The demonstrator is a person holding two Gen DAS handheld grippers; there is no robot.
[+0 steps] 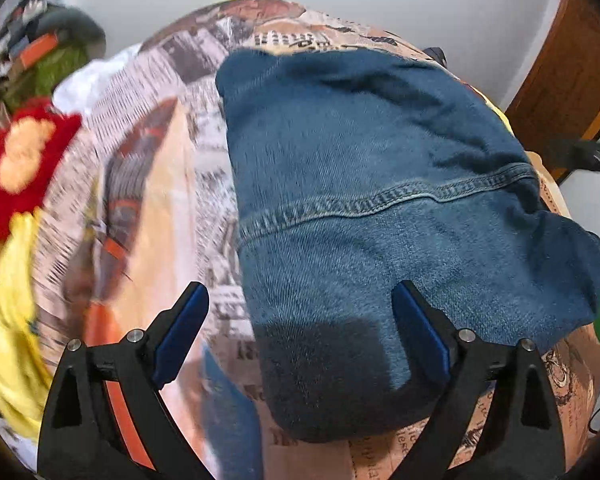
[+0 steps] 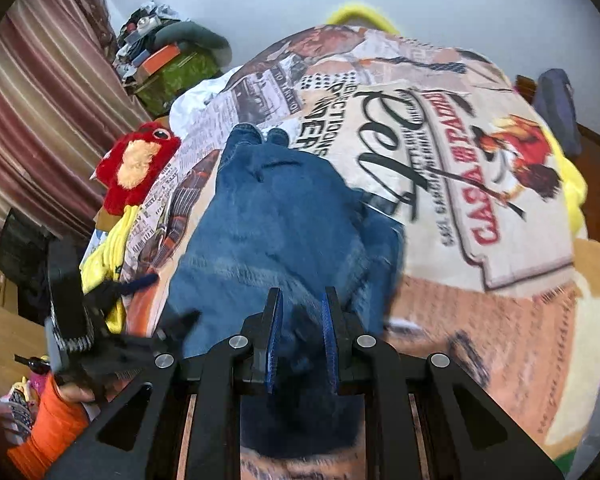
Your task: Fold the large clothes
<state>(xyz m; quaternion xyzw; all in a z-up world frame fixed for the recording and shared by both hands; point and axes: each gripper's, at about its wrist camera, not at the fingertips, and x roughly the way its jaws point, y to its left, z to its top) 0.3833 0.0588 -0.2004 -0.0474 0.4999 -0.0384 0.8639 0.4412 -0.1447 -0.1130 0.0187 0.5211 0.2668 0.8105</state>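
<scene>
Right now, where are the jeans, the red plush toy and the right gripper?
jeans [image 1: 380,168]: left wrist view, on the denim above the stitched seam.
red plush toy [image 2: 134,168]: right wrist view, on its pale belly.
right gripper [image 2: 302,312]: right wrist view, between its fingertips.

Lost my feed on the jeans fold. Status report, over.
Left gripper open, hovering over the jeans. Right gripper nearly closed over denim; grip unclear. Jeans bunched on the printed blanket. Nothing in the way.

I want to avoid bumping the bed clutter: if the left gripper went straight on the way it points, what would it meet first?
Most likely the blue jeans: the open left gripper points onto the denim lying on the printed blanket. Depth is unclear, but nothing else shows in between.
</scene>
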